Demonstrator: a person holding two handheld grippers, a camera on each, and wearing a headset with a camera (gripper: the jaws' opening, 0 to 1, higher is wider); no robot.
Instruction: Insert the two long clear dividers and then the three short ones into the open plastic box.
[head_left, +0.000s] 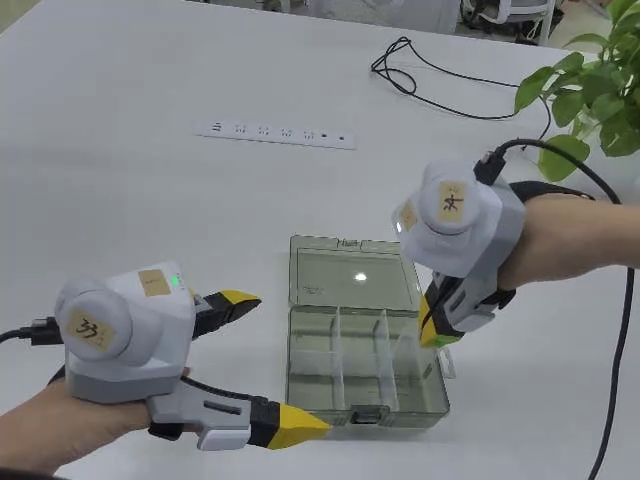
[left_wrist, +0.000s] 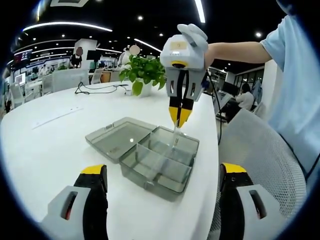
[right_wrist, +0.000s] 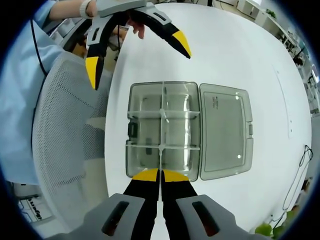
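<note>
The open clear plastic box (head_left: 300, 385) lies near the table's front edge, its lid (head_left: 352, 278) folded flat behind it. Two clear dividers (head_left: 336, 345) stand inside it, side by side. My right gripper (head_left: 437, 335) hangs over the box's right end, shut on another clear divider (right_wrist: 161, 130). That divider reaches down into the box across the two standing ones. From the left gripper view, the right gripper (left_wrist: 179, 117) points straight down at the box (left_wrist: 150, 172). My left gripper (head_left: 275, 362) is open and holds nothing, just left of the box's front corner.
A white power strip (head_left: 275, 133) lies mid-table, with a black cable (head_left: 430, 75) beyond it. A potted plant (head_left: 590, 90) stands at the far right. A mesh chair (right_wrist: 70, 125) sits by the near table edge, next to the person's body.
</note>
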